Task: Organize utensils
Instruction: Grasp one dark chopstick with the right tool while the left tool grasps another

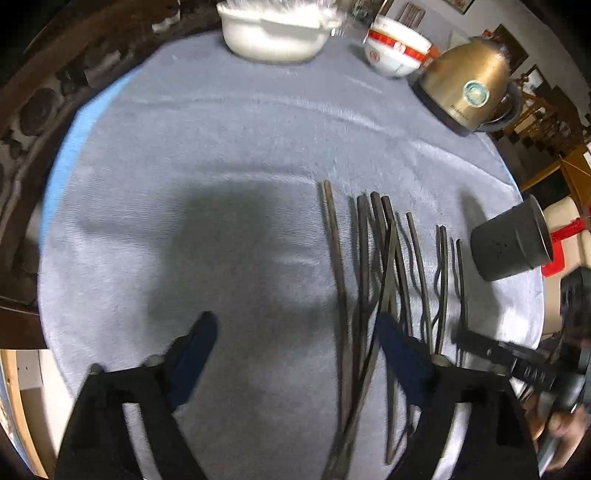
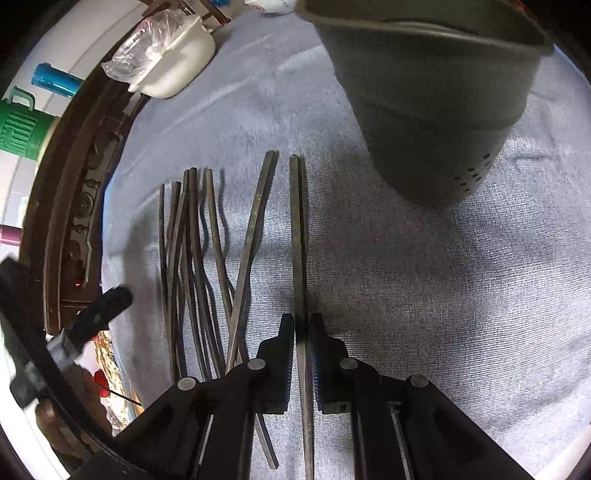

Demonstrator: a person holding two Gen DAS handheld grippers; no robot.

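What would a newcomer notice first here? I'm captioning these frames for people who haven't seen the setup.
Probably the dark chopsticks fanned across the grey cloth, with the right gripper closed on a single chopstick. Next, the big grey holder looming just ahead, and the gold kettle at the table's far side.

Both views have strong fisheye bending, black vignette at the corners. Lighting is moderate, from above, cool cast. Left wrist view: big soft dark shadow [image 1: 229,251] centre-left on the blue-grey cloth [image 1: 221,129]; white pot [image 1: 273,33] at top blown out; glare on gold kettle [image 1: 469,77]; right edge motion-blurred. Right wrist view: grey holder [image 2: 432,107] upper right soft, slightly blurred; chopsticks [image 2: 207,258] cast thin wavy shadows; left edge smeared.
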